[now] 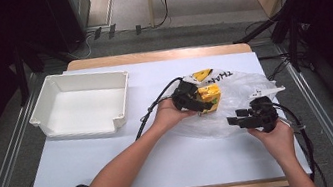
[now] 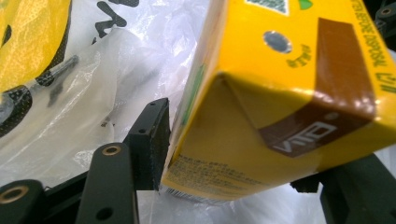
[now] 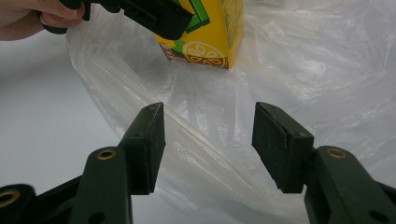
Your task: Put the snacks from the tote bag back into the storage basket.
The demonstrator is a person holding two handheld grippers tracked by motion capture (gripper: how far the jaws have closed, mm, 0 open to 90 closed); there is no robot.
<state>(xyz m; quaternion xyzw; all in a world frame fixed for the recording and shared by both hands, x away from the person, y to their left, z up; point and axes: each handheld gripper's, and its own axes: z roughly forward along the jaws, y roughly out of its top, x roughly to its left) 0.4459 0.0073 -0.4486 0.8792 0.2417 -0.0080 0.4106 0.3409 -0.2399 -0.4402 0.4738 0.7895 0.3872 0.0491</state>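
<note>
A yellow drink carton [image 1: 210, 97] stands on a clear plastic bag [image 1: 248, 91] right of the table's middle. My left gripper [image 1: 201, 102] reaches it from the left. In the left gripper view the carton [image 2: 280, 93] fills the gap and both black pads press its sides, so the left gripper [image 2: 233, 161] is shut on it. My right gripper [image 1: 232, 118] hovers at the bag's near edge, its tips pointing left. In the right gripper view its jaws [image 3: 208, 135] stand wide open over a fold of the bag [image 3: 303, 70], with the carton [image 3: 210, 32] farther off.
An empty white plastic bin [image 1: 54, 98] sits at the table's back left. The table top [image 1: 114, 157] is covered with white paper. A yellow and black print marks the bag [image 2: 28, 42] beyond the carton. Cables trail from both grippers.
</note>
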